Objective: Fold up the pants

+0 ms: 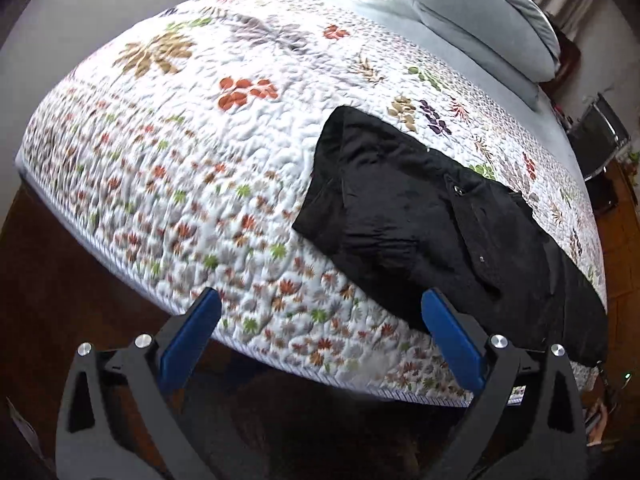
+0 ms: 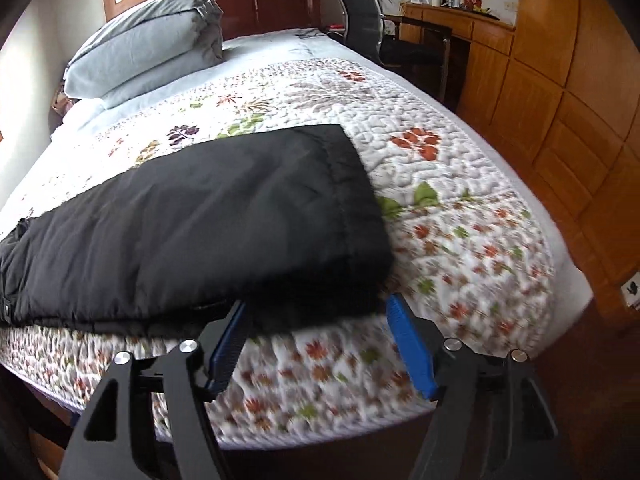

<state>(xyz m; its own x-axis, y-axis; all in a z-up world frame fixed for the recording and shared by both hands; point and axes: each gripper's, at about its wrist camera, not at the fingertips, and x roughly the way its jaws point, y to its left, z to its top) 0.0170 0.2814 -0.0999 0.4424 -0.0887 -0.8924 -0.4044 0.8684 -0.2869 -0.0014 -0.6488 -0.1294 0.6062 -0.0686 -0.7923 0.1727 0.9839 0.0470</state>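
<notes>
both tongs are spread wide and pinch nothing. left tongs [image 1: 320, 336] sit at the bottom of the left wrist view, their blue pads [image 1: 192, 336] apart over the near edge of the bed; the right-hand pad lies in front of the lower edge of the black pants [image 1: 420, 216], though contact cannot be told. right tongs [image 2: 316, 340] sit at the bottom centre of the right wrist view, with the left-hand blue pad [image 2: 230, 344] just under the overhanging near corner of the pants [image 2: 192, 224] and the other pad beside that corner, over the quilt.

the pants lie flat along the near edge of the bed on a white floral quilt [image 1: 180, 140]. in the left wrist view they run from the centre to the lower right of the frame, with small metal snaps showing on the fabric. in the right wrist view they stretch from the left edge to the centre, ending in a stitched hem.

a folded grey-blue duvet [image 2: 148, 44] rests at the head of the bed, upper left in the right wrist view, in front of a dark wooden headboard [image 2: 272, 0]. a black chair [image 2: 360, 8] and a wooden desk [image 2: 456, 20] with small items stand in the upper right, beside wooden panelling [image 2: 568, 92].
</notes>
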